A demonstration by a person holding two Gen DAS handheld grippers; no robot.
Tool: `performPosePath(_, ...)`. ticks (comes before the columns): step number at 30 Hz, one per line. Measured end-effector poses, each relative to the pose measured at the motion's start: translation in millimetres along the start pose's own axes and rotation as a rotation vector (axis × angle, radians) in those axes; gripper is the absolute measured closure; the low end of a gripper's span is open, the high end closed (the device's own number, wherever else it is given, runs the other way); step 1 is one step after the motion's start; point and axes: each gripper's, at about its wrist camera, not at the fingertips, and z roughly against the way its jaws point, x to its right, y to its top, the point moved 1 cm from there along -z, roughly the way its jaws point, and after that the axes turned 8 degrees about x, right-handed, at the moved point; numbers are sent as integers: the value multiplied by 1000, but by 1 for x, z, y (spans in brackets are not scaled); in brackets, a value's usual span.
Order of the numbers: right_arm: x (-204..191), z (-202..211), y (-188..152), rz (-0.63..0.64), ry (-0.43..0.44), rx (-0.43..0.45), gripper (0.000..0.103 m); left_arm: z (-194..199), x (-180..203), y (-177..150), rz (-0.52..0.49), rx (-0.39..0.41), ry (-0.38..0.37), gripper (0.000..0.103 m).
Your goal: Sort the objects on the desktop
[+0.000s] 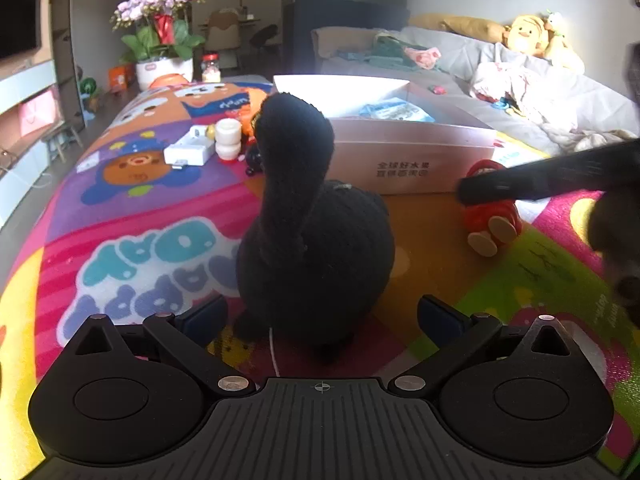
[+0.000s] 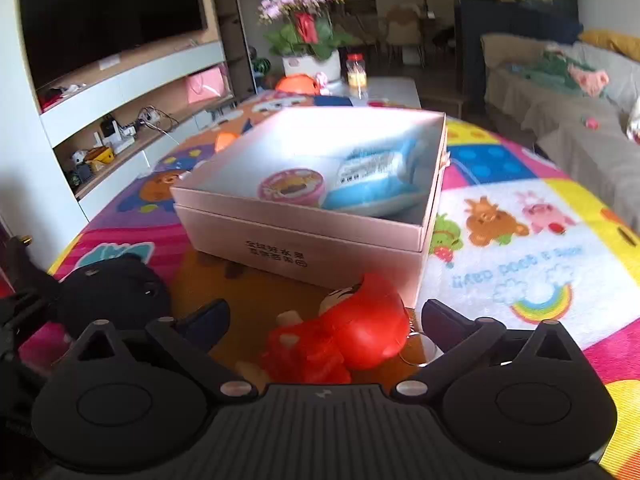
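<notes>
Chinese print on the white box (image 1: 404, 168) front is blurred; nothing else is legible.

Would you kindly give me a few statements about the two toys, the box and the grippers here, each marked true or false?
1. The black plush toy stands between the open fingers of the left hand-held gripper. True.
2. The right hand-held gripper is shut on the red doll. False: its fingers are spread, with the doll lying between them.
3. The white box is open, with a blue packet and a pink round tub inside. True.
4. The red doll is already inside the box. False: it lies on the colourful mat in front of the box.
</notes>
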Motion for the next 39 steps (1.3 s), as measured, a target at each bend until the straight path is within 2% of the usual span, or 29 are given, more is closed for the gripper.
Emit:
performPosePath(2,-2,-7,0,-1,30,-25,12,0,0,-2,21,-8,-14,0)
performPosePath(6,-11,0,-8,42,132,-56,14,5,7,-6,46,-2,-25,0)
performPosePath(10,-16,16,-16,107,74,-27,14,10,16,-8,46,3,-47,0)
performPosePath(13,-13,16,-14,71,46,-16,16,10,18,-9,45,8,-40,0)
performPosePath(15,-13,10,-10,47,29,-18,26,11,20,-5,39,18,-20,0)
performPosePath(16,-11,2,-6,37,27,-34,38,12,20,-3,34,39,-3,0)
performPosePath(18,-12,-1,-3,30,25,-51,42,14,21,2,9,78,22,0)
performPosePath(20,-14,5,-5,48,28,-58,53,13,25,5,-56,89,42,0)
performPosePath(22,-16,12,-7,45,40,-73,54,8,31,8,-118,96,67,0)
performPosePath(24,-18,22,-11,49,47,-73,54,2,32,11,-141,92,89,4)
performPosePath(25,-19,28,-12,51,48,-76,54,1,33,12,-147,86,93,19)
performPosePath(26,-20,34,-14,48,52,-78,54,0,34,13,-152,75,86,28)
performPosePath(29,-16,58,-15,15,77,-73,54,13,37,15,-165,98,77,29)
performPosePath(32,-10,88,-3,-10,90,-15,54,38,41,27,-185,170,48,29)
performPosePath(35,-7,120,18,-29,95,92,54,60,46,55,-215,293,44,29)
performPosePath(39,-8,151,42,-31,118,228,54,65,48,98,-217,389,35,29)
